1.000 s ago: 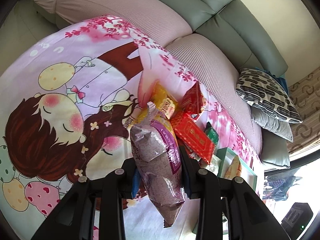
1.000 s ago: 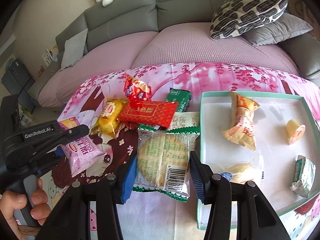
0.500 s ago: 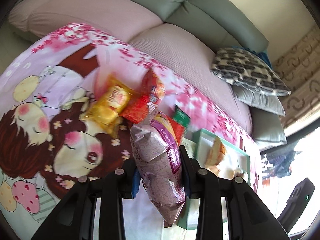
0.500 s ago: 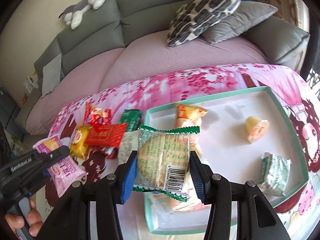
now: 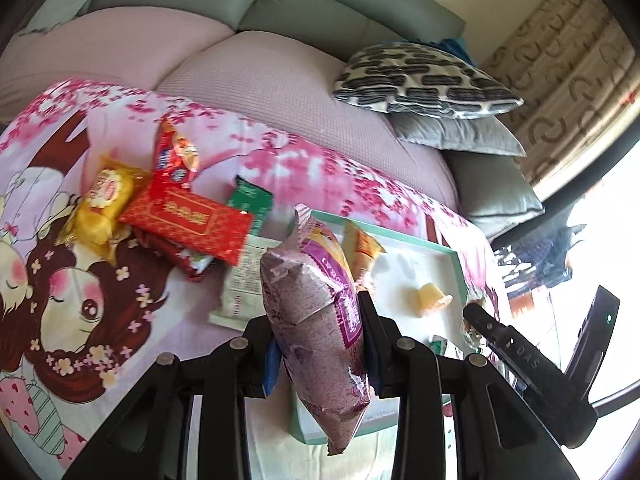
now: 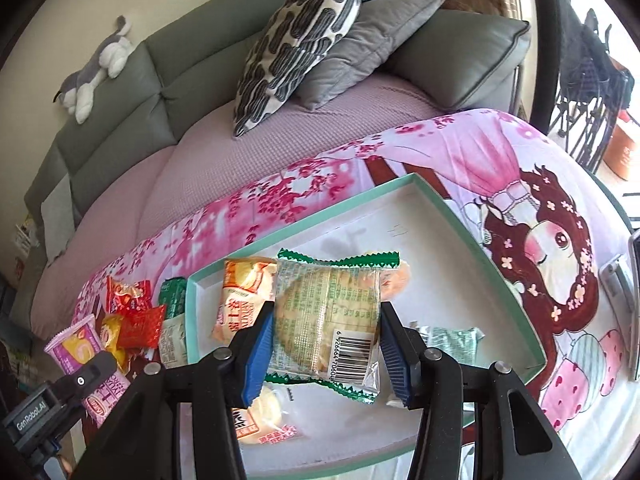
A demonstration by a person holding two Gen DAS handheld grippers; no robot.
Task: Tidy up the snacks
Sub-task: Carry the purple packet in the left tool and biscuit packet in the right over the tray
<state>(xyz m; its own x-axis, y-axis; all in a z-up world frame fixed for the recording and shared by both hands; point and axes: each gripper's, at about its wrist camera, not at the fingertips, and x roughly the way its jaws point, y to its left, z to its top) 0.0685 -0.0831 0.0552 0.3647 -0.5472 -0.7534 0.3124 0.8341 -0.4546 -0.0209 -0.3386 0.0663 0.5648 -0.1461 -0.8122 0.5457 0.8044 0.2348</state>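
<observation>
My left gripper (image 5: 320, 344) is shut on a purple snack bag (image 5: 316, 320) and holds it upright above the near left corner of the teal-rimmed tray (image 5: 456, 258). My right gripper (image 6: 326, 344) is shut on a clear green-edged cracker packet (image 6: 330, 316) and holds it above the tray's white floor (image 6: 400, 232). In the tray lie an orange-and-white packet (image 6: 240, 300), a pale green packet (image 6: 452, 342) and a yellow jelly cup (image 5: 430, 300). Loose snacks lie left of the tray: a red packet (image 5: 188, 216), a yellow one (image 5: 104, 200), a green one (image 5: 250, 202).
Everything rests on a pink cartoon-print cloth (image 5: 80, 280). A sofa with a patterned cushion (image 6: 296, 36) and grey cushions stands behind. A phone (image 6: 634, 300) lies at the cloth's right edge. The other gripper shows at the right of the left wrist view (image 5: 520, 360).
Both grippers have swung to the right, from above the loose snack pile to above the tray, each still holding its packet.
</observation>
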